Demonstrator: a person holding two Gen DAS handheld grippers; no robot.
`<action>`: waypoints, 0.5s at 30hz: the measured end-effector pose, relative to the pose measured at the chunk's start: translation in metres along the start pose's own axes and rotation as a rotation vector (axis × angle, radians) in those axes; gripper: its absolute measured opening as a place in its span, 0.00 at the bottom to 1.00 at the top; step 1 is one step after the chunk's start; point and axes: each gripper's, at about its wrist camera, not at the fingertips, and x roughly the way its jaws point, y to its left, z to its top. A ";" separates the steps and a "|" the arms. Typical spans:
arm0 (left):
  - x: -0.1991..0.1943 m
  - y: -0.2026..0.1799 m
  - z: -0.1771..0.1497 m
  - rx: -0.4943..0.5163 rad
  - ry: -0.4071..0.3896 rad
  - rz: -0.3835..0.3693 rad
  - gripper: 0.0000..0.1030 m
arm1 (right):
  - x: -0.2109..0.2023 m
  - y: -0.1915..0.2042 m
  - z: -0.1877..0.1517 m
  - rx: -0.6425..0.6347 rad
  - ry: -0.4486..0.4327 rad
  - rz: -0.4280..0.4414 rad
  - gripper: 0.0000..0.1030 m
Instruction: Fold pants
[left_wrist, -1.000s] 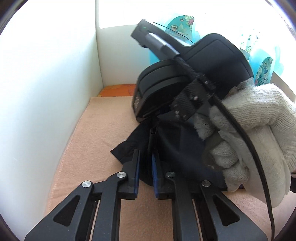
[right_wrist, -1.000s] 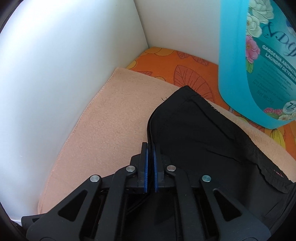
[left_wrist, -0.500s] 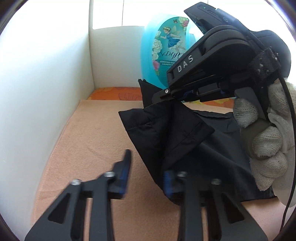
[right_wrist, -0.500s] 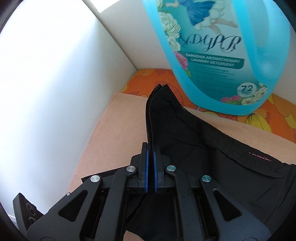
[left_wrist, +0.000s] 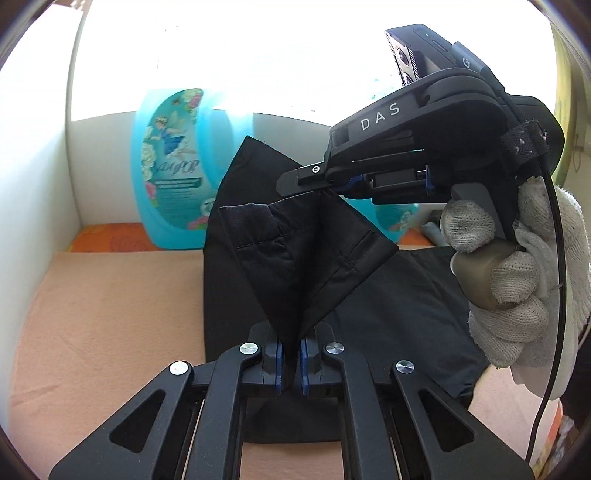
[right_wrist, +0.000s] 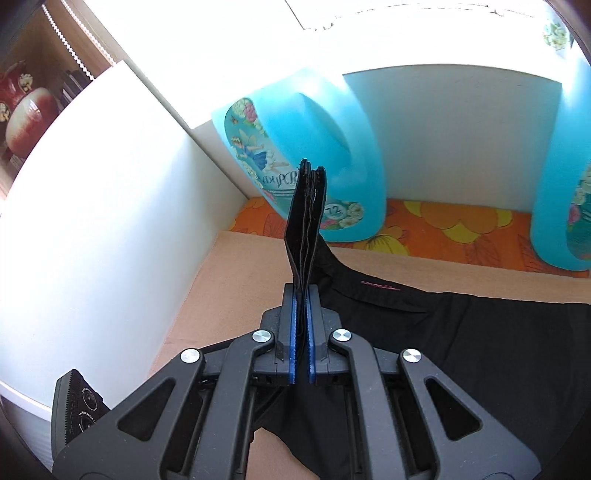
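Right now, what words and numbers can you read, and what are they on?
"DAS": white letters on the side of the right gripper.
"72": in a round badge low on the label of the blue detergent bottle.
Script brand name and the small lines under it on that bottle's label: too blurred to read.
Small pink writing on the black pants: too small to read.

White panel walls (right_wrist: 110, 206), bright backlight above, peach towel (left_wrist: 110, 306) over orange floral cloth (right_wrist: 436, 225), wooden shelf (right_wrist: 48, 59) at left.
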 end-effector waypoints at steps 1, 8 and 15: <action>0.004 -0.013 0.006 0.016 0.003 -0.017 0.05 | -0.012 -0.008 -0.003 -0.001 -0.012 -0.017 0.04; 0.030 -0.101 0.009 0.101 0.039 -0.155 0.05 | -0.075 -0.082 -0.021 0.046 -0.058 -0.140 0.04; 0.074 -0.183 0.005 0.198 0.107 -0.275 0.05 | -0.126 -0.171 -0.052 0.126 -0.062 -0.203 0.04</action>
